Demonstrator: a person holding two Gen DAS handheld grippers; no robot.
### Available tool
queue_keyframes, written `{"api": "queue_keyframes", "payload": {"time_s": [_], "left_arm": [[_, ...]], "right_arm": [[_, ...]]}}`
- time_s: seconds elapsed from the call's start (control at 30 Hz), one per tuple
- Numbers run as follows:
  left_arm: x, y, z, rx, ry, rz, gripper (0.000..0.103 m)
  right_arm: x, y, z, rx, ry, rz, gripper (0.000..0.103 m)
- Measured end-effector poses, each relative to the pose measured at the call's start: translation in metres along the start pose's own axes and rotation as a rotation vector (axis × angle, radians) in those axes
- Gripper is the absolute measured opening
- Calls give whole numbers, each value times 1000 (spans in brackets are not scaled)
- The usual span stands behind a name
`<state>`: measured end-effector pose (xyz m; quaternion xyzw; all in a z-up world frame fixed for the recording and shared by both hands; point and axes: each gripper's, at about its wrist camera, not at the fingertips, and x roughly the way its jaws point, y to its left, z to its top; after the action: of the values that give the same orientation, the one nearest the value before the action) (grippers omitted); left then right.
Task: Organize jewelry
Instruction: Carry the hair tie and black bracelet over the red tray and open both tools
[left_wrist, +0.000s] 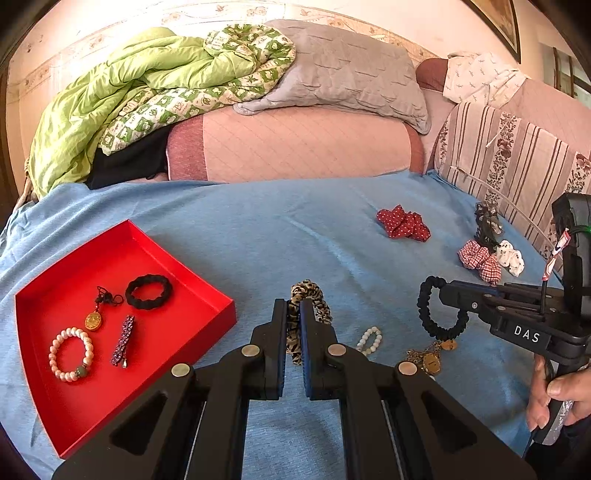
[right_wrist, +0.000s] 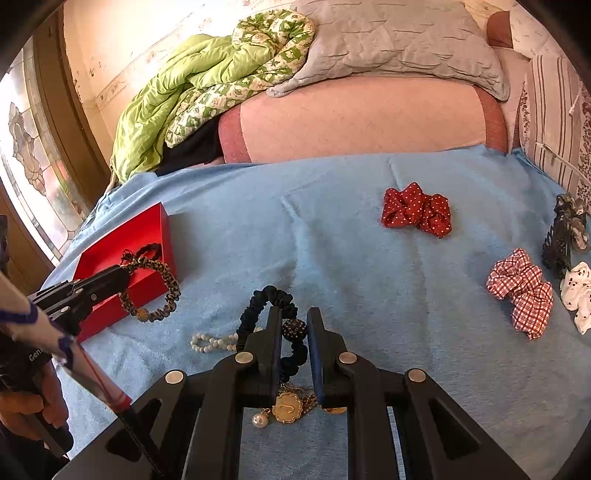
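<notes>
My left gripper (left_wrist: 293, 302) is shut on a leopard-print hair tie (left_wrist: 308, 295), which hangs from its fingers beside the red tray (left_wrist: 33, 306). In the right wrist view the same tie (right_wrist: 153, 291) dangles at the tray's (right_wrist: 110, 251) near edge. My right gripper (right_wrist: 294, 312) is shut on a dark braided hair tie (right_wrist: 273, 297) with a sparkly bead; in the left wrist view that tie (left_wrist: 424, 314) hangs clear of the blue bedcover. In the tray lie a black hair tie (left_wrist: 149, 291), a gold pendant (left_wrist: 93, 320), a pearl bracelet (left_wrist: 70, 354) and a purple clip (left_wrist: 123, 339).
On the blue bedcover (left_wrist: 240, 240) lie a white bead bracelet (right_wrist: 212, 341) and a gold pendant necklace (right_wrist: 287, 406) under my right gripper. Farther right are a red dotted scrunchie (right_wrist: 415, 210), a checked scrunchie (right_wrist: 521, 291), a white scrunchie (right_wrist: 578, 295) and a black claw clip (right_wrist: 563, 236). Pillows and a quilt lie behind.
</notes>
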<state>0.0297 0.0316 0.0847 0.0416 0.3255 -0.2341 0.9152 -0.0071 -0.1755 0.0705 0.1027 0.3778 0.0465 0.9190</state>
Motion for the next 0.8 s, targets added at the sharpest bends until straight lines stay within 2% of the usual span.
{"api": "queue_keyframes", "payload": {"time_s": [0.63,0.8], "left_arm": [[-11,19,1,-33,-15,23,6],[-14,33,5,-61,-26,34,6]], "right_arm": [[9,13,-5,-29,25,1,15],[12,19,-4,-13,46,30,15]]}}
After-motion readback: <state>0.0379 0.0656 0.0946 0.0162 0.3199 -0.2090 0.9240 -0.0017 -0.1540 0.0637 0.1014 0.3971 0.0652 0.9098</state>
